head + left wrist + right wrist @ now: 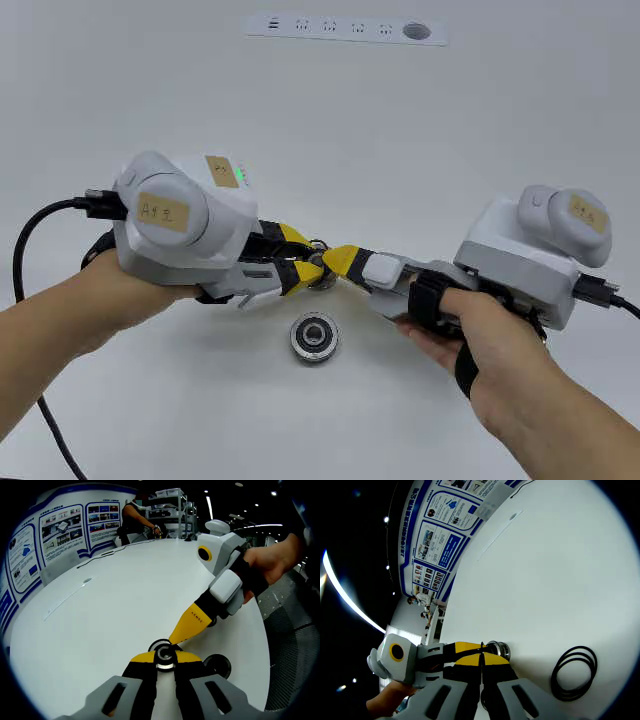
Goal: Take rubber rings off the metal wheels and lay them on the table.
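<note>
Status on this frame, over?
Left gripper shut on metal wheel. Right gripper shut, tips at same wheel. Second wheel on table, rubber rings laid aside. Nothing in the way.

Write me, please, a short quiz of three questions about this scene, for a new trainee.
1. True or false: the left tool and the right tool meet at one small metal wheel.
2. Where is the second metal wheel with its black rubber ring? A) flat on the white table, below the tools; B) on a power strip; C) in a bare hand.
3. Fill in: the loose black rubber rings lie on the ____.
Key: 1 true; 2 A; 3 table.
</note>
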`<state>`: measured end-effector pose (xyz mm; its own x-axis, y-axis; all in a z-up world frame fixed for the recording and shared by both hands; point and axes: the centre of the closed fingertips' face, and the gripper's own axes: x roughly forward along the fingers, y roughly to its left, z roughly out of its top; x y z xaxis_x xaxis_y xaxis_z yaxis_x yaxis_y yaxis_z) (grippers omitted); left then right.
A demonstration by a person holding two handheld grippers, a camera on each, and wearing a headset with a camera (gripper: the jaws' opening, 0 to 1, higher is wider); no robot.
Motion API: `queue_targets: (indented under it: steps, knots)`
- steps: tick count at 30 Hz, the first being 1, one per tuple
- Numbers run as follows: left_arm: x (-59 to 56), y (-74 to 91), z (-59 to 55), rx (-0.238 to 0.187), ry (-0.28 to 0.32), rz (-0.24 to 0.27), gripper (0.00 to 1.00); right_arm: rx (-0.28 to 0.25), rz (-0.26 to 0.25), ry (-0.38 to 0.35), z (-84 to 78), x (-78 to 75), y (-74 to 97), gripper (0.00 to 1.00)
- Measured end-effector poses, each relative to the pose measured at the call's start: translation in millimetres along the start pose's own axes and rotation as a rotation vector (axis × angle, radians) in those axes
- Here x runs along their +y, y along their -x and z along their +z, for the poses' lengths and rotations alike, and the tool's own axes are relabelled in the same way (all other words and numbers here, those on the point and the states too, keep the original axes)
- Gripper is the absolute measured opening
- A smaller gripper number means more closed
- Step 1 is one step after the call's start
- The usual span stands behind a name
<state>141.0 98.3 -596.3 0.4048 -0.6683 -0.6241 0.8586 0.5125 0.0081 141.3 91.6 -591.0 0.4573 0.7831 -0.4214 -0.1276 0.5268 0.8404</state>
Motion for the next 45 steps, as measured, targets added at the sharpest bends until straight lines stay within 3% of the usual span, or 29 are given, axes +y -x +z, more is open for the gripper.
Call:
queue_targets:
  steps: [9, 11, 15, 19, 22, 28, 36, 45]
  knots:
    - [0.0, 1.4, -0.8, 0.018, -0.024, 0.004, 0.13, -0.005, -0.002, -0.023, 0.6, -2.6, 0.6, 0.01]
    - [0.1, 2.6, -0.6, 0.029, -0.073, 0.002, 0.13, -0.003, 0.000, -0.024, 0.2, -1.7, 0.2, 0.01]
    - [0.1, 4.7, 1.4, 0.034, -0.079, 0.000, 0.13, -0.005, 0.005, -0.029, 0.4, -0.4, -0.1, 0.01]
    - [3.7, 9.8, 10.8, -0.005, -0.044, 0.014, 0.12, -0.008, 0.012, -0.037, 2.5, 1.8, -0.2, 0.01]
    - [4.9, 12.9, 8.1, 0.017, -0.065, 0.022, 0.14, -0.014, 0.022, -0.049, 4.4, 4.1, -0.6, 0.01]
    - [5.6, 28.6, 15.2, -0.039, -0.010, 0.037, 0.19, -0.039, 0.044, -0.069, 12.1, 11.4, 2.7, 0.01]
    - [12.1, 42.5, 22.4, -0.078, 0.018, 0.078, 0.26, -0.090, 0.040, -0.069, 26.9, 14.2, 16.8, 0.01]
    - [13.0, 50.9, 31.9, -0.119, 0.028, 0.090, 0.32, -0.154, -0.008, -0.110, 36.2, -6.0, 43.1, 0.01]
